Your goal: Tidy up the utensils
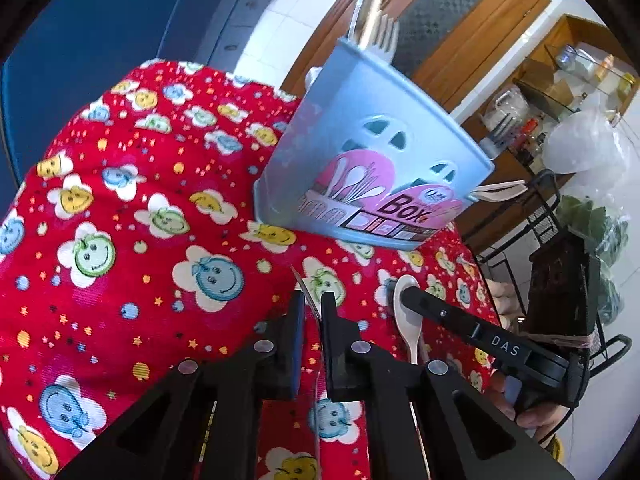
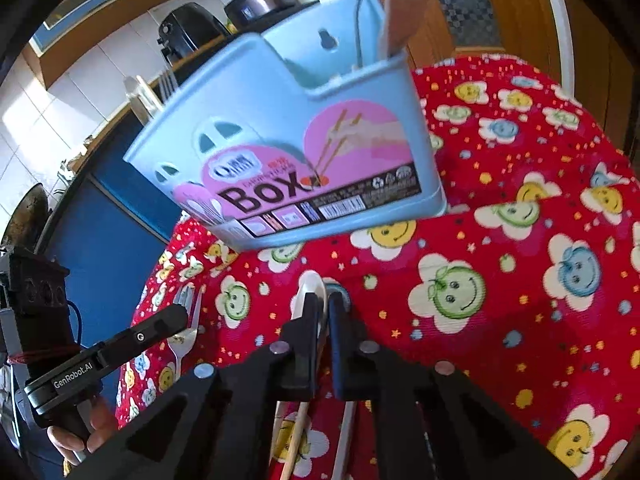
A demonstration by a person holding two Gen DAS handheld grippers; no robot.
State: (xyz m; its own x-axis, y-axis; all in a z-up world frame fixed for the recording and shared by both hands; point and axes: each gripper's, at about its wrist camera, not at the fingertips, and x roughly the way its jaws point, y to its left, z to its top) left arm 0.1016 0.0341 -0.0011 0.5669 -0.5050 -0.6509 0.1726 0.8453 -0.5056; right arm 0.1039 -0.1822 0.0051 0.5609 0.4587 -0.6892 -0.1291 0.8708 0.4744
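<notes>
A: Where the label faces both views, what reads?
B: "BOX" on the blue holder (image 1: 372, 160) standing on the worktop (image 1: 120, 240).
A: The hand-held grippers?
B: Left (image 1: 311, 312) clenched on a fork (image 2: 186, 320), "GenRobot.AI" seen only from the right; right (image 2: 323, 312) clenched on a spoon (image 1: 408, 312), "DAS" seen from the left.

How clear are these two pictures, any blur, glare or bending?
Left wrist view: the blue utensil box slightly soft, strong fisheye bending, dark corners, the window side washed out. Right wrist view: the box motion-blurred, the red tablecloth sharper, sunlit tiles bright.
</notes>
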